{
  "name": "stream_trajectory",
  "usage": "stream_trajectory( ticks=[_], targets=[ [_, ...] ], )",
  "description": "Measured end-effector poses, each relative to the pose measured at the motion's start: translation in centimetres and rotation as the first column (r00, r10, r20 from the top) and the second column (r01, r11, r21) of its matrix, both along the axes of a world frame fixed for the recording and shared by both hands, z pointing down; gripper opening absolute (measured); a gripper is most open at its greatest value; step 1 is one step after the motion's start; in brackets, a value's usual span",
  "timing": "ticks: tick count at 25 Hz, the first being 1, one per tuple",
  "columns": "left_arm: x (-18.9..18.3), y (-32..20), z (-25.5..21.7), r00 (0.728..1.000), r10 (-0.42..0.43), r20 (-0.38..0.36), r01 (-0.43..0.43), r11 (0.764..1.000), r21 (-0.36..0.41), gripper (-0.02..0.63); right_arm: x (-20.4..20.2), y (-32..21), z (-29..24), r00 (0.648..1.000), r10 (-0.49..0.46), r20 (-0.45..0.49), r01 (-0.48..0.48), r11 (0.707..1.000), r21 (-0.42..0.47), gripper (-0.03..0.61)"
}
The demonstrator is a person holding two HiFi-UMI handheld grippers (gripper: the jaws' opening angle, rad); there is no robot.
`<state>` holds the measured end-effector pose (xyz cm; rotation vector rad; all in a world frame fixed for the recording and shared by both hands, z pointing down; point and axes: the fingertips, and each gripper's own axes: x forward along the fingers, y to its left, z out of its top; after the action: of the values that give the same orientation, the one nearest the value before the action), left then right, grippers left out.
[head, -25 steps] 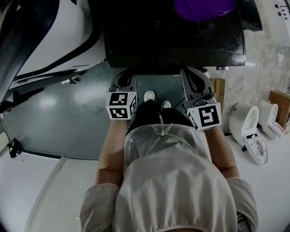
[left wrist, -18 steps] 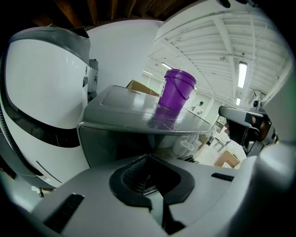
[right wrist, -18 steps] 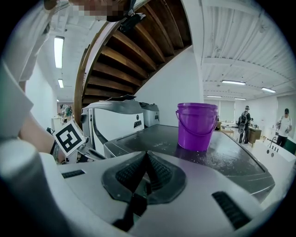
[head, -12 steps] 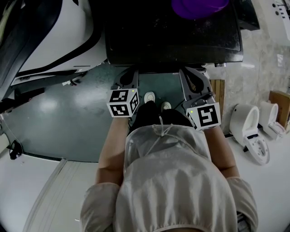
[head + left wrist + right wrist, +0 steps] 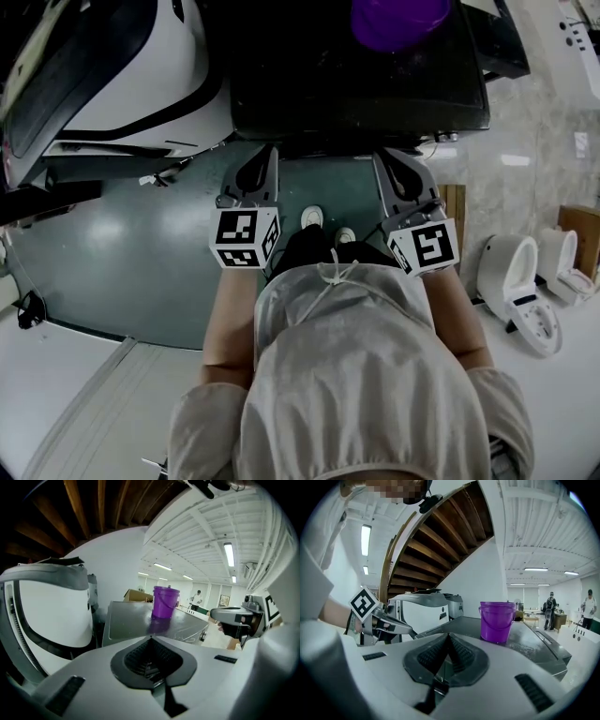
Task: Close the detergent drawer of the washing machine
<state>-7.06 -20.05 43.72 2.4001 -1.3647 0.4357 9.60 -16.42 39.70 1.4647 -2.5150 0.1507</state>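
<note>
Left hand-held gripper [image 5: 268,155] and right hand-held gripper [image 5: 389,157]: jaws clenched together, holding nothing. Dark grey flat-topped washing machine [image 5: 356,84], upper centre, just ahead of both; detergent drawer indistinguishable. Purple plastic bucket [image 5: 398,19] on top. Distant standing people [image 5: 551,603] appear in gripper views only.

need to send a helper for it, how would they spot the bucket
Find the dark-topped washing machine straight ahead of the person. The bucket stands upright on its top. It is the only purple thing among grey and white machines.
</note>
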Motion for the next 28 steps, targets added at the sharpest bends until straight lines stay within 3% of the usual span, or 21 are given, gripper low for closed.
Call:
stream_trajectory(
  ticks=[7, 16, 22, 28],
  targets=[
    [0.9, 2.7, -8.2, 0.998, 0.056, 0.013, -0.058, 0.988, 0.142, 0.018, 1.3, 1.9, -4.4, 1.000, 0.022, 0.006, -0.022, 0.998, 0.059, 0.005],
    [1.8, 5.1, -17.5, 0.995, 0.098, 0.015, -0.097, 0.935, 0.342, 0.018, 2.8, 3.7, -9.2, 0.999, 0.016, 0.028, -0.019, 0.991, 0.136, 0.003],
    [2.9, 6.4, -20.5, 0.990, 0.136, -0.023, -0.117, 0.914, 0.388, 0.018, 3.3, 4.2, -11.3, 1.000, -0.008, 0.006, 0.007, 0.983, 0.184, 0.002],
    [2.9, 7.1, -21.3, 0.989, 0.142, -0.049, -0.111, 0.911, 0.398, 0.018, 3.4, 4.8, -11.6, 1.000, -0.020, -0.013, 0.022, 0.981, 0.194, 0.002]
  ],
)
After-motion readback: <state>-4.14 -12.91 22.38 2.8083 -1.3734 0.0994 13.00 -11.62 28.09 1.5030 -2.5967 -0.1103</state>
